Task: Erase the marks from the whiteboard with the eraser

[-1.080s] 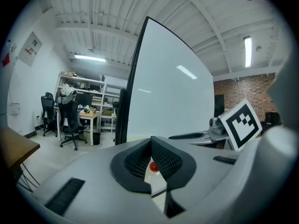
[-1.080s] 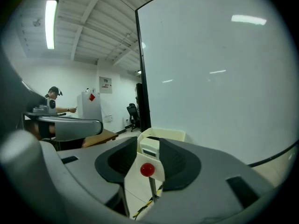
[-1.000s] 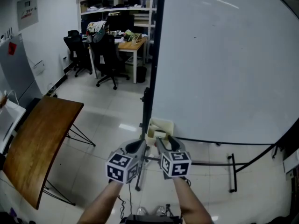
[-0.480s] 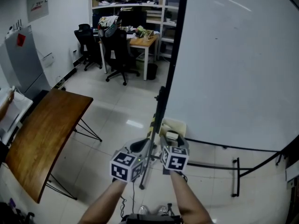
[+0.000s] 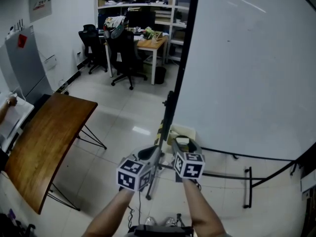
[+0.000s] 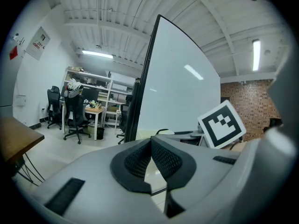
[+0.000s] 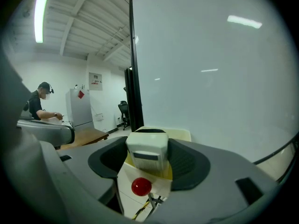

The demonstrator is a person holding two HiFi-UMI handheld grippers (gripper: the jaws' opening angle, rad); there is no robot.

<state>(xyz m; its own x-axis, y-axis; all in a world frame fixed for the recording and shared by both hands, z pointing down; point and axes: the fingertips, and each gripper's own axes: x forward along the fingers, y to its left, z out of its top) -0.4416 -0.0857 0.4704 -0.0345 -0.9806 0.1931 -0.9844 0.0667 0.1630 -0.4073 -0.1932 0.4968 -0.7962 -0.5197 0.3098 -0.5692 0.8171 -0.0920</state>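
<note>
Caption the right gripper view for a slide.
Open right hand-held gripper, jaws just narrowed, straddles the eraser before the whiteboard.

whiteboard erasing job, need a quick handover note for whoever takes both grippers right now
Left gripper: jaws shut, empty, beside the right one.
Right gripper: jaws wide, just opened then eased in a little; the eraser stands between them, a gap on one side, so not gripped.
Eraser sits in the cream tray at the foot of the whiteboard.
Done: no marks show on the board in any view.
To do: probably only backing the right gripper off; check the board's hidden parts first.
</note>
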